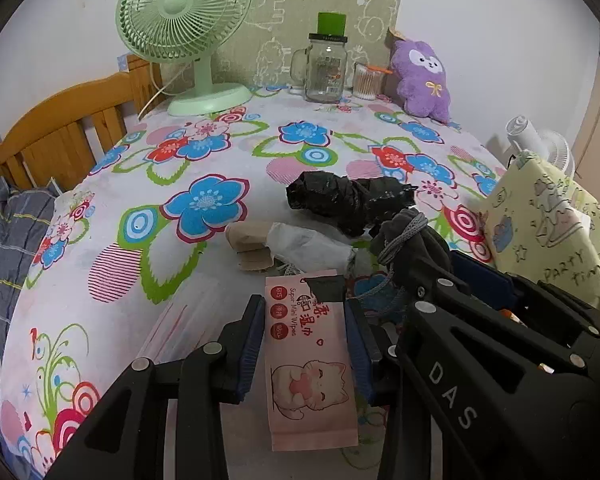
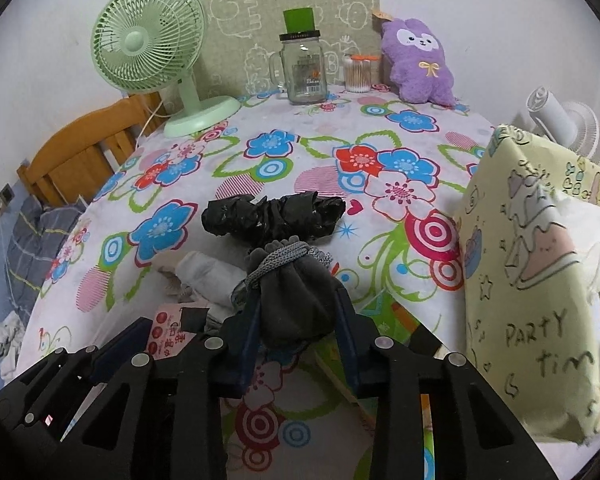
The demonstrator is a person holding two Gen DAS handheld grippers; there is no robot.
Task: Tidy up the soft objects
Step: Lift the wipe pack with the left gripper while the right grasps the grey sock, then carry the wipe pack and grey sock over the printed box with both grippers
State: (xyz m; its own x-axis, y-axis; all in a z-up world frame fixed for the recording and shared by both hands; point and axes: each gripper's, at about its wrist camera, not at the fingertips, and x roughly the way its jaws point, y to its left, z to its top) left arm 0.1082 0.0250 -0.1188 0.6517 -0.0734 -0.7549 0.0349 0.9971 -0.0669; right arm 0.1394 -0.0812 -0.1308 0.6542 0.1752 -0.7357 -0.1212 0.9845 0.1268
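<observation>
Both claws loaded, one soft thing each

My left claw (image 1: 306, 344) is pinching the pink wipes pack (image 1: 310, 356) across its narrow width, blue pads flat on the long edges, probably so the floppy pack doesn't fold. My right claw (image 2: 298, 316) is clamped on the dark grey drawstring pouch (image 2: 294, 300) around its fat belly, below the cord, which I figure gives the pads something to bite. Both sit low at the near edge of the flowery table (image 2: 284, 160). The black plastic bundle (image 2: 274, 214) and white rolled cloth (image 2: 210, 276) lie just past the pouch, untouched. I'm guessing the yellow party bag (image 2: 536, 280) on the right is where this stuff goes.
</observation>
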